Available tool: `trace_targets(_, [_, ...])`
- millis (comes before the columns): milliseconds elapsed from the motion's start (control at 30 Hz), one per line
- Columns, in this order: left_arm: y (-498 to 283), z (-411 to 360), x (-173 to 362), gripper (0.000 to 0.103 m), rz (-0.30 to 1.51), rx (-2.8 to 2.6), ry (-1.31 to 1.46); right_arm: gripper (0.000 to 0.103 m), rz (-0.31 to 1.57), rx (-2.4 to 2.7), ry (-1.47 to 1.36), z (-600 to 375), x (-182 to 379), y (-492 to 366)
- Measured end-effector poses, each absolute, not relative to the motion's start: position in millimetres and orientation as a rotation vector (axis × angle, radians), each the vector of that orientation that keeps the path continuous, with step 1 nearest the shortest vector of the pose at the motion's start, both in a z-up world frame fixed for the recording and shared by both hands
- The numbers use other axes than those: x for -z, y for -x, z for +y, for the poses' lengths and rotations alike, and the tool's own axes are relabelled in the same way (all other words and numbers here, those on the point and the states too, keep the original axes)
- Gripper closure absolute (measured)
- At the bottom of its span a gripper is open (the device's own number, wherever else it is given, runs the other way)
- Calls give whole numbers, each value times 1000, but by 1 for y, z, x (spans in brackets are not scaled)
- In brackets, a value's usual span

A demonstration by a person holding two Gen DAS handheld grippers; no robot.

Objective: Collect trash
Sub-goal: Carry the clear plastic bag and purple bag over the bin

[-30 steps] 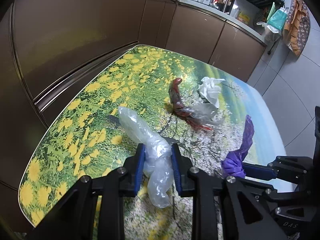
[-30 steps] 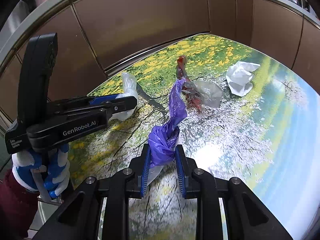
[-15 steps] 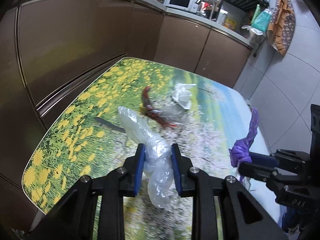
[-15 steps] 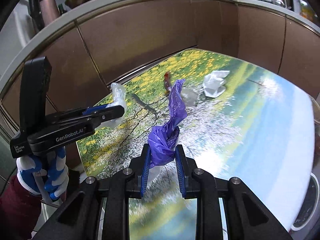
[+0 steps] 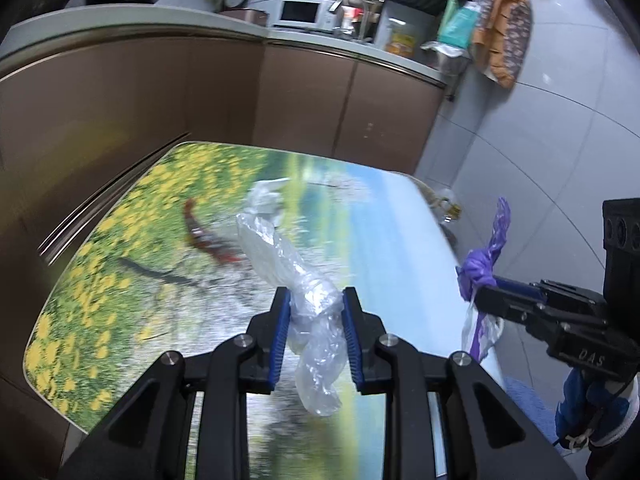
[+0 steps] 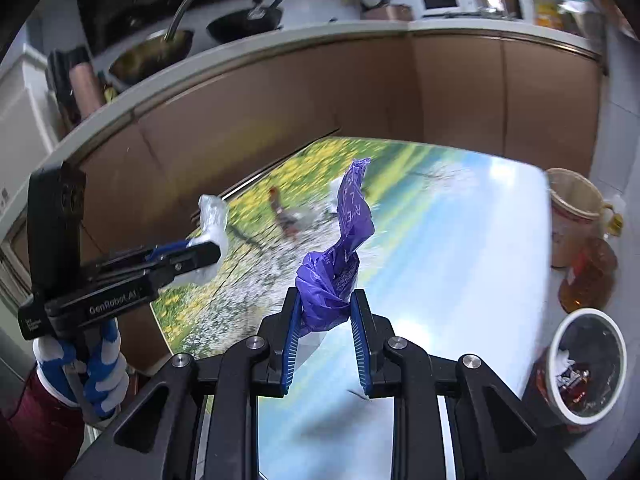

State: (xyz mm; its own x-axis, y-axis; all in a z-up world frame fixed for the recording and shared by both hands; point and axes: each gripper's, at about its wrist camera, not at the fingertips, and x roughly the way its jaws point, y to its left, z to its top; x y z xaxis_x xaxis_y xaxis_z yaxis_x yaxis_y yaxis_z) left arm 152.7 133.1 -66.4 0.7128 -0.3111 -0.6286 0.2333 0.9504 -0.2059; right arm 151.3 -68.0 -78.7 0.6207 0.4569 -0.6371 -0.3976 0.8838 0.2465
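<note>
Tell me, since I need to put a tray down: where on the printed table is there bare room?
The table is bare on its pale blue side, between the right gripper with the purple bag and the edge by the bin. The yellow-flower part is crowded: red wrapper, white tissue.

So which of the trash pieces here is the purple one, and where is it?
The purple wrapper, clamped in the right tool. The clear plastic bag is in the left tool; the red wrapper and white wad lie on the table.
</note>
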Motion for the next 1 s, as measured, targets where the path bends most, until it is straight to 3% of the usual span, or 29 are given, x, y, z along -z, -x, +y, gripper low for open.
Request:
trace_targets(400, [-159,2,68,79,763,521,-5,78,690,-277,-206,-183,75,-132])
trace_targets(1000, [-238,-215,116,78,928,743,-131,78,753,114,-243,-343,136,-167])
